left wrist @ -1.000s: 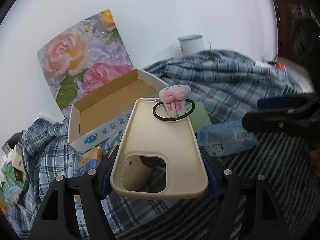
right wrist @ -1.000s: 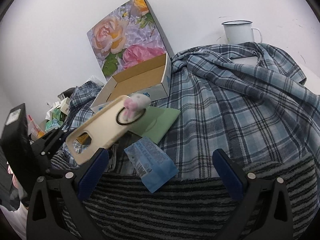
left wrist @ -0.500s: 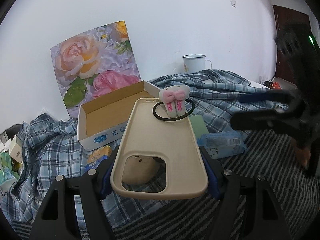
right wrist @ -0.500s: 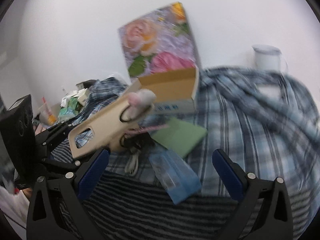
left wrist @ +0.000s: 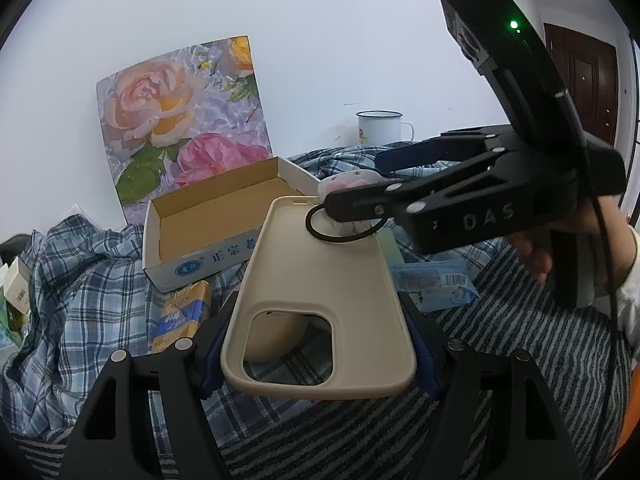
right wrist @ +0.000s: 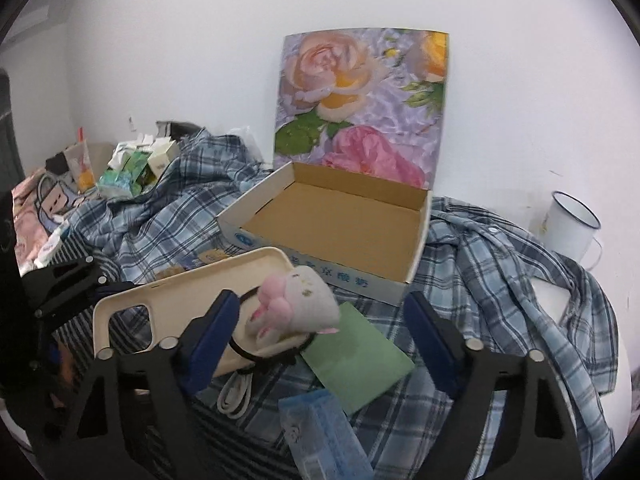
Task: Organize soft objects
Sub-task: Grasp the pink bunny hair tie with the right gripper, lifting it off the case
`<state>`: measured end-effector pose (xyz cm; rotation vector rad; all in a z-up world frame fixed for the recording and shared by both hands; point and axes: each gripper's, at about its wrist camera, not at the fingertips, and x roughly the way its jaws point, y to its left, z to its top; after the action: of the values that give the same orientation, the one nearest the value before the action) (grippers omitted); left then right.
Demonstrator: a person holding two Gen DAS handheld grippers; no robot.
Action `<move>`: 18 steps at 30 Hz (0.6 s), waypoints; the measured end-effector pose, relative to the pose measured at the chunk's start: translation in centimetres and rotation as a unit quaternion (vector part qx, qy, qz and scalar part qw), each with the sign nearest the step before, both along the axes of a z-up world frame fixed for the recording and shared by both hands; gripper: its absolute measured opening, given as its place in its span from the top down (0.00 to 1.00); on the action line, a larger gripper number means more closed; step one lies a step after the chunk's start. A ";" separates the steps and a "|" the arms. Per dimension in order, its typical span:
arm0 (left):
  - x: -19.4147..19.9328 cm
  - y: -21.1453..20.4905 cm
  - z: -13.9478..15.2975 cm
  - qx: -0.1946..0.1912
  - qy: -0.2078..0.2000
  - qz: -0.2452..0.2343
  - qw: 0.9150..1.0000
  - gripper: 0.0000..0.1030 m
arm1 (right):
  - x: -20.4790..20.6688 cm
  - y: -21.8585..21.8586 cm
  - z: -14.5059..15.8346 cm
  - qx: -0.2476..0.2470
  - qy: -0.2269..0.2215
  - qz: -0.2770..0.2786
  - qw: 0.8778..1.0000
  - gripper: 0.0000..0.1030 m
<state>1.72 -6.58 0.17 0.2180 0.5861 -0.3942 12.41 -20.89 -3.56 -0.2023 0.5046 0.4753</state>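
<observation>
My left gripper (left wrist: 318, 354) is shut on a beige phone case (left wrist: 320, 292) and holds it level above the bedding. A black hair tie with a white and pink plush charm (right wrist: 294, 306) lies on the case's far end. My right gripper (right wrist: 320, 324) is open, its blue pads on either side of the plush charm, not touching it. In the left wrist view the right gripper (left wrist: 360, 196) reaches in from the right over the charm (left wrist: 348, 180). The case also shows in the right wrist view (right wrist: 192, 300).
An open cardboard box (right wrist: 340, 224) with a floral lid (right wrist: 360, 104) stands behind. A plaid shirt (right wrist: 500, 272), green card (right wrist: 360, 356), blue tissue pack (right wrist: 324, 432), white cable (right wrist: 236, 394), yellow-blue packet (left wrist: 180, 312) and enamel mug (right wrist: 568, 228) lie around on striped bedding (left wrist: 520, 360).
My right gripper has swung left and closed in on the phone case, and now straddles the plush hair tie. My left gripper has kept hold of the case.
</observation>
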 end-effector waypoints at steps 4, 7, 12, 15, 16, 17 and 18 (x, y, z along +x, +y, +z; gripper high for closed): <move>0.2 0.2 0.0 -0.009 0.007 0.000 1.000 0.27 | 0.5 0.8 -0.5 -0.014 0.004 0.007 1.000 0.27; 0.2 0.2 -0.1 -0.010 0.010 0.000 1.000 0.27 | 0.9 1.0 -0.8 -0.011 0.009 0.014 1.000 0.48; 0.3 0.2 -0.2 -0.010 0.011 0.004 1.000 0.27 | 0.6 1.2 -0.9 -0.019 -0.003 0.014 1.000 0.67; 0.4 0.3 -0.1 -0.014 0.012 0.008 1.000 0.27 | 0.1 1.0 -0.4 -0.015 -0.019 0.012 1.000 0.67; 0.5 0.4 -0.1 -0.015 0.013 0.011 1.000 0.27 | -0.1 0.9 -0.1 -0.013 -0.023 0.012 1.000 0.67; 0.5 0.5 -0.1 -0.016 0.013 0.015 1.000 0.27 | -0.3 0.8 0.1 -0.012 -0.029 0.011 0.999 0.67; 0.5 0.5 0.0 -0.016 0.013 0.018 1.000 0.27 | -0.5 0.7 0.2 -0.011 -0.034 0.008 0.999 0.67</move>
<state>2.24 -6.04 0.18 0.1714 0.6075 -0.3718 11.95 -20.16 -3.32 -0.2434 0.4426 0.4780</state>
